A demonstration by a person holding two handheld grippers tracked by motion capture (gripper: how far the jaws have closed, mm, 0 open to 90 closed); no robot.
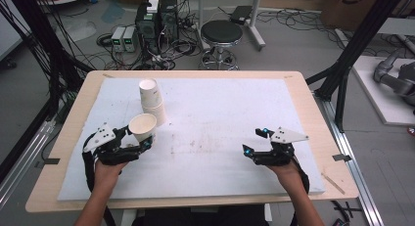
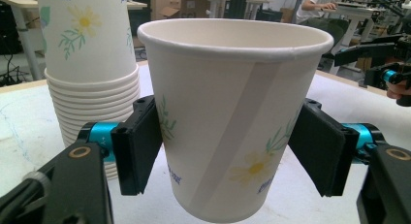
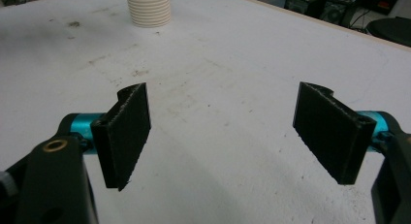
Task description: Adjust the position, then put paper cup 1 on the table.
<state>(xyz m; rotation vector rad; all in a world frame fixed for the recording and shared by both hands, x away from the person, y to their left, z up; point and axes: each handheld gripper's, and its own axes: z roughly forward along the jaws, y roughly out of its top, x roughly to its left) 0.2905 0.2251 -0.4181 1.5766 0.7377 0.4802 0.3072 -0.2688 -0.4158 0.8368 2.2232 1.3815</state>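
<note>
Paper cup sits clenched in left tongs; right tongs gape, holding nothing.

Robotics lab, data-collection bench. Wooden table topped w/ white foam board, framed by black aluminium-profile posts left and right. Far floor: PC towers, power units, tangled cables, a black stool. Far right: part of a grey robot arm (on its own white table). Desks and a seated person in the far background.
</note>
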